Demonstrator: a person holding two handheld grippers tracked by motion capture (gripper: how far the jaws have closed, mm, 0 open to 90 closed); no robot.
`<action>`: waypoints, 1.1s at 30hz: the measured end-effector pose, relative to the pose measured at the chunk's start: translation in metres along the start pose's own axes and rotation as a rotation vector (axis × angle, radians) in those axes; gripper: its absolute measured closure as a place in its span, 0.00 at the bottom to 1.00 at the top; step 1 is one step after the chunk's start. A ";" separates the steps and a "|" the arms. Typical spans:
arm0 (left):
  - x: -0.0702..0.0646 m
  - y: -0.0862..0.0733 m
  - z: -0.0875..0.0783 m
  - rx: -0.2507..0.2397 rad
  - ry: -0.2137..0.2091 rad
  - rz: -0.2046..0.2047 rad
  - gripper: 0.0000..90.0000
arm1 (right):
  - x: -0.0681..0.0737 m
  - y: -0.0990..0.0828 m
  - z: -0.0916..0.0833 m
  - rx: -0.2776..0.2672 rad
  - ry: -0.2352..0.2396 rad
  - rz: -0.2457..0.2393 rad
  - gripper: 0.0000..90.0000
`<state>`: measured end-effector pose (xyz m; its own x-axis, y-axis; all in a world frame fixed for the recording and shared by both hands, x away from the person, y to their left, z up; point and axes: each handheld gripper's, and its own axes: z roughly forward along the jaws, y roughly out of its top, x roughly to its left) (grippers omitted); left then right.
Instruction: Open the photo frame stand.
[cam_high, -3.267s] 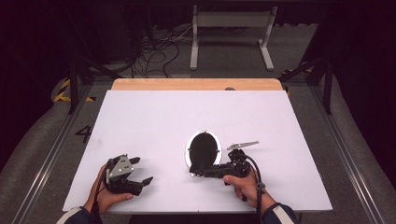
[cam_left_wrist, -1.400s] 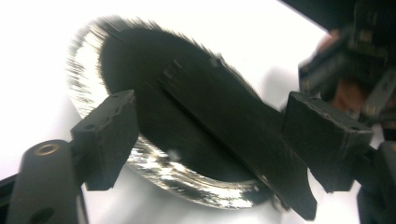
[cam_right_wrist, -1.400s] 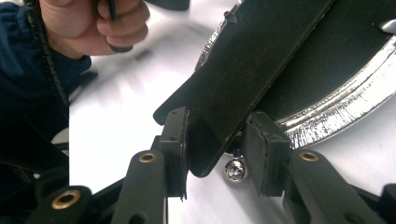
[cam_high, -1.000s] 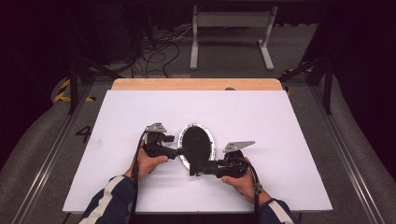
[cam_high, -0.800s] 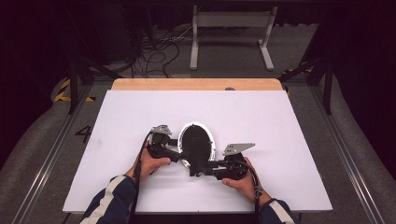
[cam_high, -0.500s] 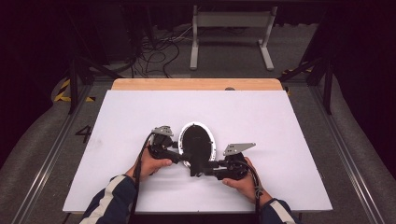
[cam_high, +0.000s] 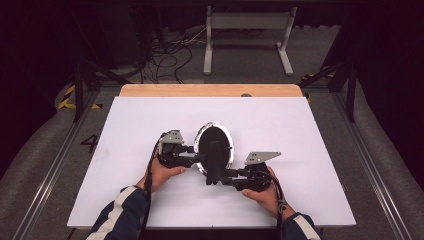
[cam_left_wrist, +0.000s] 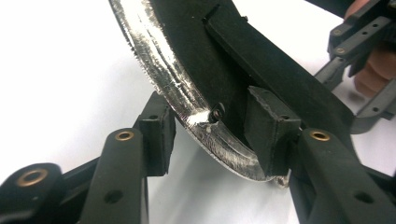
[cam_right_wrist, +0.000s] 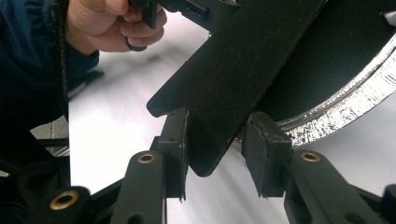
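High view: a white table (cam_high: 125, 150) with a dark oval mirror (cam_high: 214, 145), silver-rimmed, near its middle. On the mirror's left, the left gripper (cam_high: 192, 149) has just been closing its jaws; in the left gripper view one pad (cam_left_wrist: 268, 128) touches the mirror's back while the other sits just off the silver rim (cam_left_wrist: 187, 100). To the right, the right gripper (cam_high: 220, 176) pinches the mirror's flat black stand (cam_right_wrist: 233, 74).

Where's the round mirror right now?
In the high view the round mirror sits back side up near the table's middle, between the left tongs at its rim and the right tongs on its stand.
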<state>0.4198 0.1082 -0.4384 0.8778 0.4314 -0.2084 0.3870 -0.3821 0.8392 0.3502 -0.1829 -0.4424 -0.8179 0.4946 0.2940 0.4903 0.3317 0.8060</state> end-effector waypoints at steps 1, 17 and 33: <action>-0.001 0.001 0.000 -0.005 0.013 0.022 0.62 | 0.000 0.001 -0.002 -0.004 -0.002 -0.002 0.69; -0.018 0.012 0.000 -0.057 0.204 0.225 0.64 | 0.008 0.009 -0.011 -0.037 -0.040 -0.059 0.70; -0.028 0.007 -0.005 -0.135 0.239 0.296 0.76 | 0.005 0.005 -0.008 0.002 -0.083 -0.081 0.74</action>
<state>0.3968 0.0978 -0.4236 0.8492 0.5028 0.1617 0.0728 -0.4148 0.9070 0.3457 -0.1849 -0.4332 -0.8273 0.5308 0.1840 0.4239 0.3750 0.8244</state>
